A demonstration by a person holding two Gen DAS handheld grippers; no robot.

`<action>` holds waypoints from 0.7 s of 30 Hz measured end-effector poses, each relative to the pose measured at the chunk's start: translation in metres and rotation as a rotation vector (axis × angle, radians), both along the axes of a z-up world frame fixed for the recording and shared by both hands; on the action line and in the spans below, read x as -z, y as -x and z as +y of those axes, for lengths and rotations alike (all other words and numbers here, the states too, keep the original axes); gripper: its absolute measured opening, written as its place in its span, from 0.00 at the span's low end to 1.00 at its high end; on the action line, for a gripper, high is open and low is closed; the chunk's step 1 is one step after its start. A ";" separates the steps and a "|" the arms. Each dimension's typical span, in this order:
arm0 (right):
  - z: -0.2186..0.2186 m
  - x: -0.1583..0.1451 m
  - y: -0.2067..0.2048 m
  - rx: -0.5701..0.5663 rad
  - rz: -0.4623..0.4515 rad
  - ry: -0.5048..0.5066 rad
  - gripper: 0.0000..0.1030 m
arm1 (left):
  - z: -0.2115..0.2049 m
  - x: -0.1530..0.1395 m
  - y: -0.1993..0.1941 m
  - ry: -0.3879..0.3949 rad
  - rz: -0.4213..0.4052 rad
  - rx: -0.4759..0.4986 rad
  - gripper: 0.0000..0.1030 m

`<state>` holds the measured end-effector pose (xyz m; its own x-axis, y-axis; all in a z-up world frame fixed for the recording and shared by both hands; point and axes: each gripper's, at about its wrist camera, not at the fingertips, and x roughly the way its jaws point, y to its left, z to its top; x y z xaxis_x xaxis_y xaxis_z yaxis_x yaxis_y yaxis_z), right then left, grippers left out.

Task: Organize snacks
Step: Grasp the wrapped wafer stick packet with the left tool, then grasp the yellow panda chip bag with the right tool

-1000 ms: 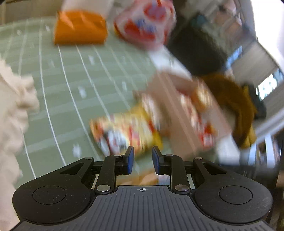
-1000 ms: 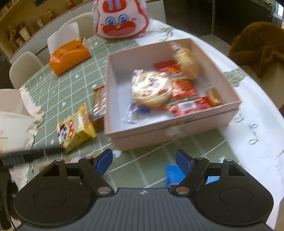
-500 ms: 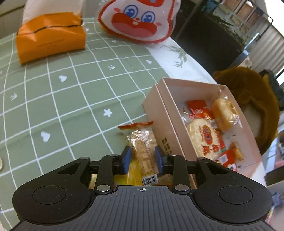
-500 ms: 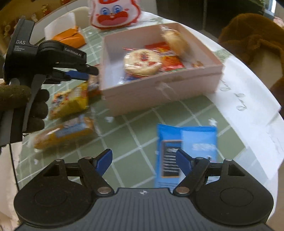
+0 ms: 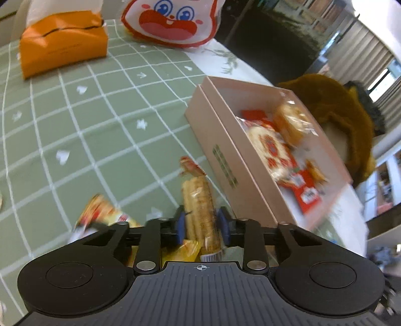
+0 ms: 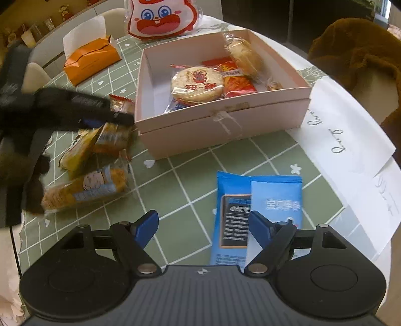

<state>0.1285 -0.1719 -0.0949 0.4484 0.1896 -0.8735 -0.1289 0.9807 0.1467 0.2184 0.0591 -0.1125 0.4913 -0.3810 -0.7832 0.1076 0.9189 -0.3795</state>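
A pink box (image 6: 225, 120) holds several snacks, among them a round rice cracker (image 6: 197, 85); it also shows in the left wrist view (image 5: 225, 140). My left gripper (image 5: 201, 223) is shut on a clear-wrapped cracker pack (image 5: 199, 200), tilted up beside the box's left wall. From the right wrist view the same gripper (image 6: 110, 116) and pack (image 6: 121, 105) are left of the box. A yellow packet (image 6: 77, 150) and an orange biscuit pack (image 6: 85, 190) lie below it. My right gripper (image 6: 204, 224) is open and empty, just above a blue packet (image 6: 255, 213).
An orange tissue box (image 6: 91, 60) and a rabbit-face bag (image 6: 163, 20) stand at the back of the green checked tablecloth (image 6: 185, 180). White paper sheets (image 6: 345, 135) lie at the right edge. A brown fluffy garment (image 6: 363, 45) hangs beyond the table.
My left gripper has closed on the cracker pack and lifted its end off the cloth beside the box. My right gripper has drawn back over the blue packet, still open.
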 end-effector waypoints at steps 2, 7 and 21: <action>0.006 0.002 0.000 -0.009 0.003 -0.002 0.77 | 0.011 -0.009 0.016 0.039 -0.032 -0.013 0.24; 0.029 -0.001 0.002 -0.045 -0.012 0.001 0.77 | 0.053 -0.037 0.052 0.130 -0.095 -0.123 0.24; 0.142 -0.027 -0.023 -0.244 -0.083 -0.031 0.83 | 0.143 -0.046 0.165 0.068 -0.098 -0.372 0.24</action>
<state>0.1518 -0.0302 -0.0682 0.4562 0.3268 -0.8277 -0.3737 0.9145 0.1551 0.0538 0.2018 -0.0665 0.6771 -0.2121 -0.7047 -0.1890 0.8754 -0.4450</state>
